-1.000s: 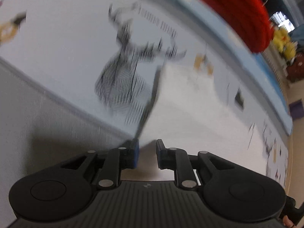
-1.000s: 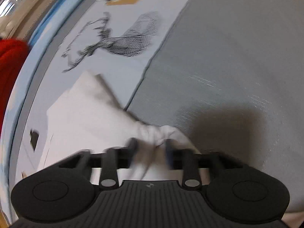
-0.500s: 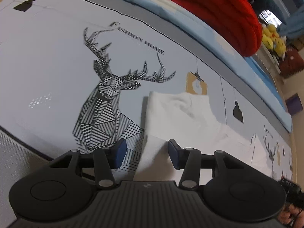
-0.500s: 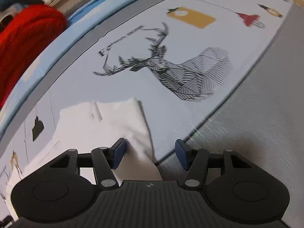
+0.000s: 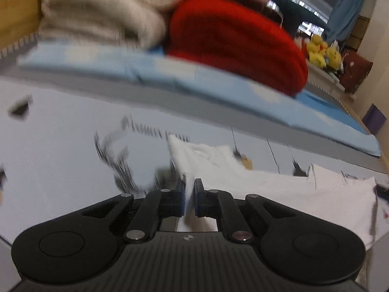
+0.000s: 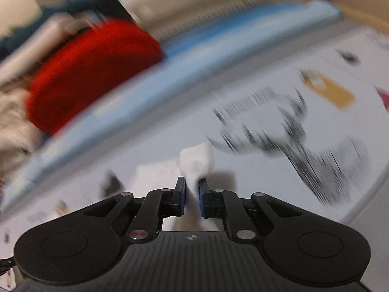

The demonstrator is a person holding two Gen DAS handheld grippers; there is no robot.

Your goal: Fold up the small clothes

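My left gripper has its blue-padded fingers pinched narrow on an edge of the small white cotton garment. The cloth runs up between the pads & spreads out ahead and to the right of the fingers, lying flat on the pale grey bedsheet w/ black deer print. The deer print is left of my left fingers, blurred.

My right gripper is likewise closed narrow on the same white garment. A bunched lump of cloth sticks up just beyond the fingertips, lifted off the sheet; a shadow sits right of it. More white cloth lies flat to the left of the right fingers, blurred. The deer print is to the right of them.

Far ahead of both pairs of fingers: a light blue folded quilt along the bed edge, w/ a red knitted bundle on it & a cream fuzzy bundle left of the red one in the left view. Yellow plush toys sit far back right. Both views are motion-blurred, so I can't tell fine detail.
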